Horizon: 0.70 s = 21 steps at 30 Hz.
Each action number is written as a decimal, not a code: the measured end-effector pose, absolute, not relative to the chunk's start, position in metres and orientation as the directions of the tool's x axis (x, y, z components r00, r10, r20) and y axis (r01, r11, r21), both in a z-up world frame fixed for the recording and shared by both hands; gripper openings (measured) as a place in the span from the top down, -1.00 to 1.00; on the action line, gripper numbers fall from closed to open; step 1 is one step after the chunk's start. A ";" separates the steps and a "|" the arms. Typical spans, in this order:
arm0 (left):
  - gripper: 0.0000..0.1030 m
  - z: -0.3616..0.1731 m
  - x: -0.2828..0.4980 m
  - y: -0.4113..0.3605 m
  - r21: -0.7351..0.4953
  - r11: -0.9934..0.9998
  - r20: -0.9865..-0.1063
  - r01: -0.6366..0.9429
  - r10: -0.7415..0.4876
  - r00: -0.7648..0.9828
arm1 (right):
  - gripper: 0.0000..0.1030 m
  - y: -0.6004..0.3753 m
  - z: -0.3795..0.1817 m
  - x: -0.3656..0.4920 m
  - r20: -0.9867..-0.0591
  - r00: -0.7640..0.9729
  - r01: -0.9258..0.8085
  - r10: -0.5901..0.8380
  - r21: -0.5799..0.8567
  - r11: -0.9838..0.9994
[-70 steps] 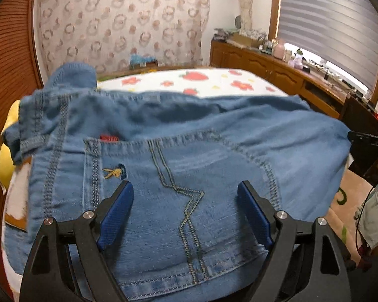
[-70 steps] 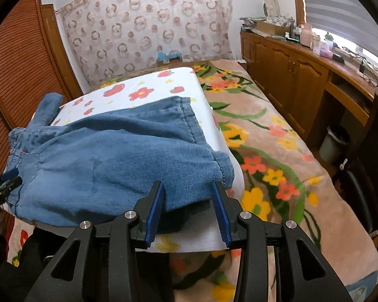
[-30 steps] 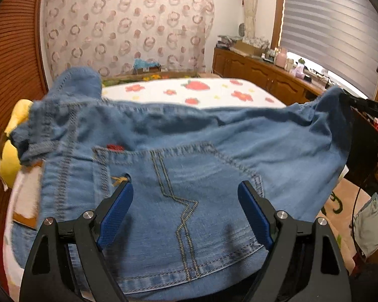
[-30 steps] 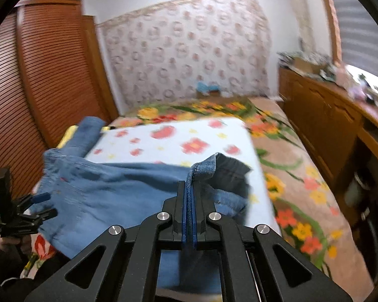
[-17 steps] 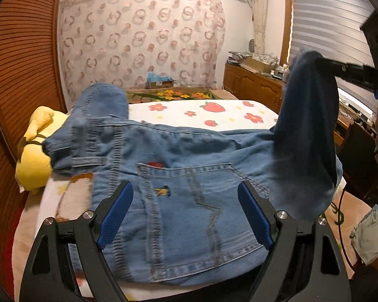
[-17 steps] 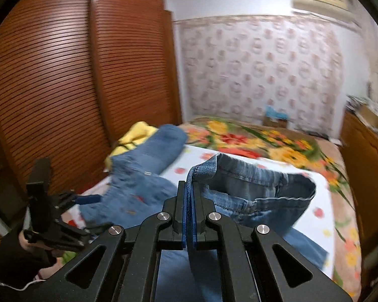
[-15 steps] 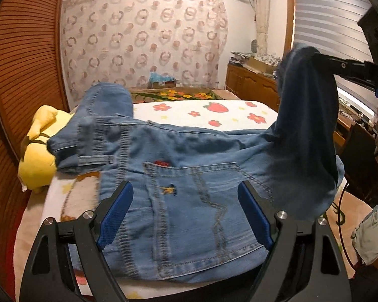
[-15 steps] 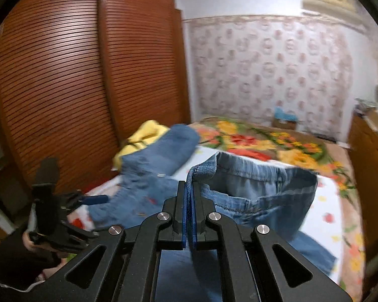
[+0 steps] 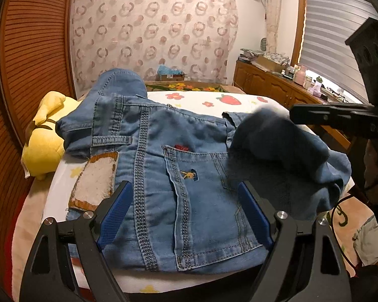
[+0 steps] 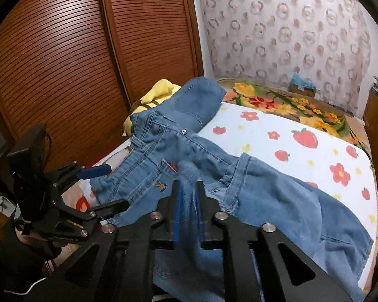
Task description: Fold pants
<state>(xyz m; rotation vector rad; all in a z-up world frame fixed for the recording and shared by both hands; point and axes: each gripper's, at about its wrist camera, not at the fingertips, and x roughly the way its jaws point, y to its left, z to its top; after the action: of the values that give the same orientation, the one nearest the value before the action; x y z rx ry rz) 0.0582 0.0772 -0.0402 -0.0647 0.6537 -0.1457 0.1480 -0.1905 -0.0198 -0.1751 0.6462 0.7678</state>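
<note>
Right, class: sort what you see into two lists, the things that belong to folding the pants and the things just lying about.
Belongs to the job:
- blue denim pants
- left gripper, jaws wide apart
- right gripper, jaws just opening, denim between them
- white strawberry-print bedsheet

Just lying about:
- yellow plush toy
- cluttered wooden sideboard
- small blue item by the far wall

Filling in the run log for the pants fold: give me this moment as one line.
step: leg end carried over seat | right gripper: jaws just opening, jeans hem between them | left gripper: open, empty, above back pocket | surface: bed sheet
</note>
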 end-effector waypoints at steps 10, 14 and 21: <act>-0.66 -0.046 0.066 0.065 -0.103 0.985 -0.613 0.137 -0.171 0.772 | 0.23 -0.213 -0.020 0.137 -0.587 0.626 -0.638 0.513 -0.006 0.770; -0.66 -0.045 0.070 0.056 -0.102 0.981 -0.613 0.164 -0.192 0.766 | 0.22 -0.218 -0.041 0.157 -0.612 0.677 -0.568 0.409 -0.081 0.819; -0.53 -0.036 0.080 0.038 -0.129 0.961 -0.594 0.246 -0.273 0.757 | 0.22 -0.236 -0.076 0.195 -0.662 0.673 -0.491 0.330 -0.066 0.869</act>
<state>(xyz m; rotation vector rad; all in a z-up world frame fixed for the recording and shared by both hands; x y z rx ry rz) 0.0798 0.0377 -0.0357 -0.0439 0.6541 -0.2828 0.1946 -0.2357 -0.0765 -0.2482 0.6915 0.4675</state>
